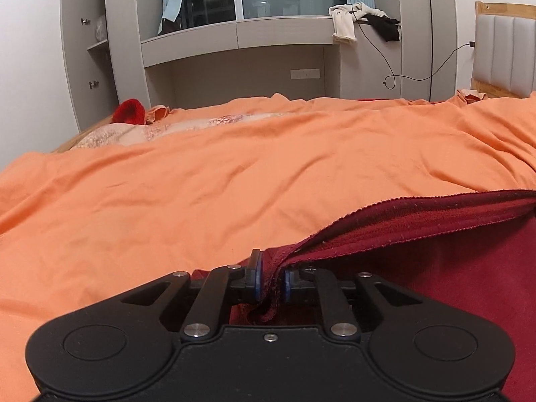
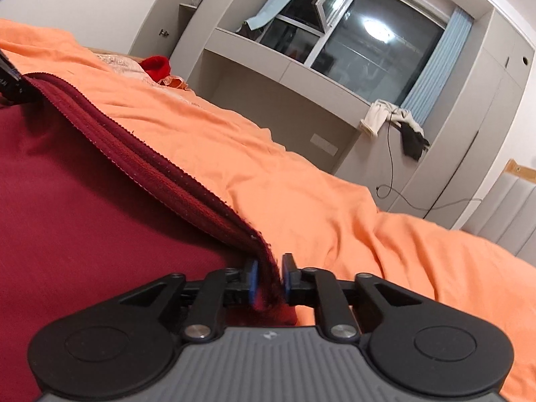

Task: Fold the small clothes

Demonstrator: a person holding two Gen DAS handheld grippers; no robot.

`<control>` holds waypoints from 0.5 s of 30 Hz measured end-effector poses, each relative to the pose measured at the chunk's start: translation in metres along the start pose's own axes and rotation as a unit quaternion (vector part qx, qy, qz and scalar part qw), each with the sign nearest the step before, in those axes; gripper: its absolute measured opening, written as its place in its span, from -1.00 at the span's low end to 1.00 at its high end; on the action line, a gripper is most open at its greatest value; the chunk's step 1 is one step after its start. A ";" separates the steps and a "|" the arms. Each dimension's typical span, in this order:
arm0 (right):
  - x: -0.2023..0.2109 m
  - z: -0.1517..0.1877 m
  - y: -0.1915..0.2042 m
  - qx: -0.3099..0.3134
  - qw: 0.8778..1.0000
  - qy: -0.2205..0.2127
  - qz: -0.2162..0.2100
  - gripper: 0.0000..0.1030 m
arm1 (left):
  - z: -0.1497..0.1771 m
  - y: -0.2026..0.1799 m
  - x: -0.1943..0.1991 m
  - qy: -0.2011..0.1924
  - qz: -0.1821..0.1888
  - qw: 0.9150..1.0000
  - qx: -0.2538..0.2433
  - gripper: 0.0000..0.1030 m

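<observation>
My left gripper [image 1: 270, 279] has its jaws slightly apart, the hem of a dark red garment [image 1: 435, 251] bunched between them. My right gripper [image 2: 269, 279] is likewise slightly parted around the same hem. The garment lies on an orange bedspread [image 1: 201, 184].

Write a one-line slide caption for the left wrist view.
Left tongs slightly parted around the ribbed hem of a dark red garment lying on an orange bedspread.
</observation>
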State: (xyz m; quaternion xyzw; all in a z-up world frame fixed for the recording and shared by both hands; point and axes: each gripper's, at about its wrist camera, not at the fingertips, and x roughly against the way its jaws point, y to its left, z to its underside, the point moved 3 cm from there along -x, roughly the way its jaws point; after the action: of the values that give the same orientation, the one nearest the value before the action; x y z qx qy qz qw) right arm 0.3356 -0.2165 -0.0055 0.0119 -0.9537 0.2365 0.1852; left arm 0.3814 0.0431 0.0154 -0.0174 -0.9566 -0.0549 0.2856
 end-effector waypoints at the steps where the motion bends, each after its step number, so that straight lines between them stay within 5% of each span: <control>1: -0.001 0.000 -0.001 -0.003 1.000 0.002 0.001 -0.51 | 0.001 0.001 0.000 -0.001 0.002 1.000 0.004 -0.54; 6: -0.005 -0.002 -0.009 -0.021 1.000 0.011 0.010 -0.06 | 0.002 0.011 0.005 -0.010 0.005 0.999 0.041 0.34; 15: -0.014 0.010 -0.021 -0.044 0.997 0.048 0.035 0.79 | 0.013 0.028 -0.004 0.017 -0.030 0.996 0.087 0.57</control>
State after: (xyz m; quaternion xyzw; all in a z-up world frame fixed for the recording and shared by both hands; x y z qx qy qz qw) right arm 0.3471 -0.2408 -0.0094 -0.0408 -0.9532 0.2005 0.2226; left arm 0.3795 0.0728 0.0045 0.0374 -0.9529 0.0194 0.3004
